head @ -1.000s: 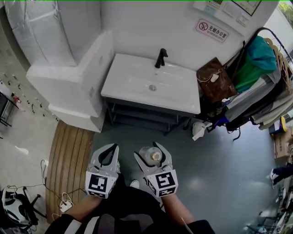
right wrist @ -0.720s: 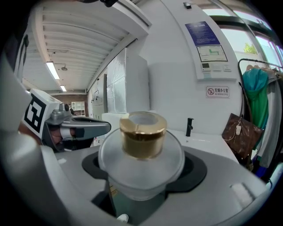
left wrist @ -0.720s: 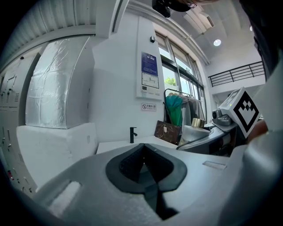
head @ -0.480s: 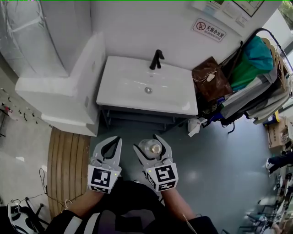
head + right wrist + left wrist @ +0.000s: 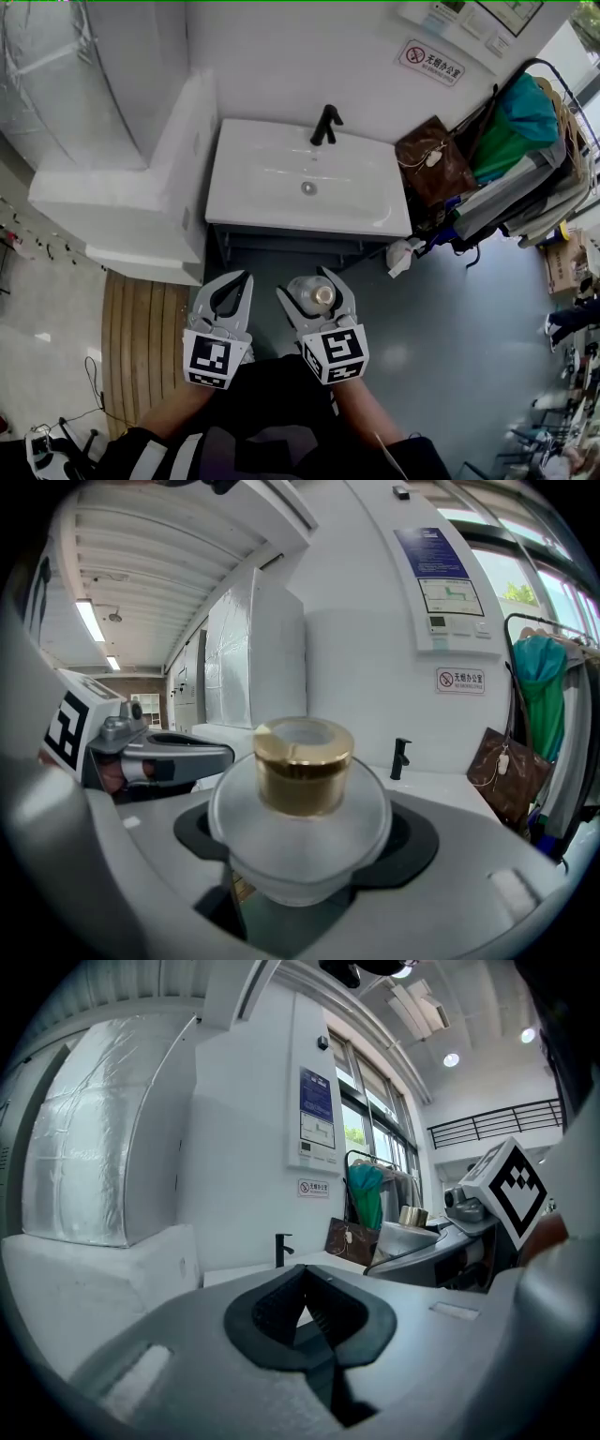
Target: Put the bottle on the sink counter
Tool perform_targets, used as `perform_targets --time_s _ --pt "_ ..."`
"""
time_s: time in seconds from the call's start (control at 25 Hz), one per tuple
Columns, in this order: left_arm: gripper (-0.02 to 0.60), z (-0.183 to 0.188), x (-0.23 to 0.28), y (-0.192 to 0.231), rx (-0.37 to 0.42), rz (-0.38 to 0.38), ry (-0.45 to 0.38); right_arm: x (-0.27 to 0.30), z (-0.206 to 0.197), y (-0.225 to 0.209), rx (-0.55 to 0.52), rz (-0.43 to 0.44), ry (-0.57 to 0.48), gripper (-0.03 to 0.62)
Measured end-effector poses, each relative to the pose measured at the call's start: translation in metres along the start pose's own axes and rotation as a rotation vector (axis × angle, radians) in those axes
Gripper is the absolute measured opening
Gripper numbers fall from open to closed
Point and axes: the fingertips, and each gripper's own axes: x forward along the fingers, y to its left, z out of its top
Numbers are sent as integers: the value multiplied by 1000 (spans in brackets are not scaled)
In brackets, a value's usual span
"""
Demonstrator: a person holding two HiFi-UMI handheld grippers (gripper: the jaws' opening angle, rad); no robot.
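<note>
A round frosted bottle (image 5: 314,296) with a gold cap (image 5: 303,761) stands upright between the jaws of my right gripper (image 5: 307,285), which is shut on its body. It hangs over the grey floor, short of the white sink counter (image 5: 375,211). The counter carries a basin and a black faucet (image 5: 325,124) at the wall. My left gripper (image 5: 236,286) hovers beside the right one, to its left, shut with nothing in it. In the left gripper view its jaws (image 5: 305,1283) meet at the tips, and the faucet (image 5: 281,1246) shows far ahead.
A large white block (image 5: 141,187) stands left of the sink. A brown bag (image 5: 436,159) and a rack of clothes (image 5: 525,122) crowd the sink's right side. A white bag (image 5: 405,259) lies on the floor below them. A wooden mat (image 5: 141,323) lies at the left.
Both grippers have come forward toward the sink, and the right one still holds the bottle. The counter now sits a little nearer in the head view. Neither grip has changed.
</note>
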Motion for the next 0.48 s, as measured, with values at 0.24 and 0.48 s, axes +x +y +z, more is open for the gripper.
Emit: perform_targets --time_s 0.24,0.48 --pt "3 2 -3 12 -10 6 -14 14 0 13 -10 23 11 339" --pt "3 -2 4 21 -17 29 -5 31 -3 10 -5 47 25 339"
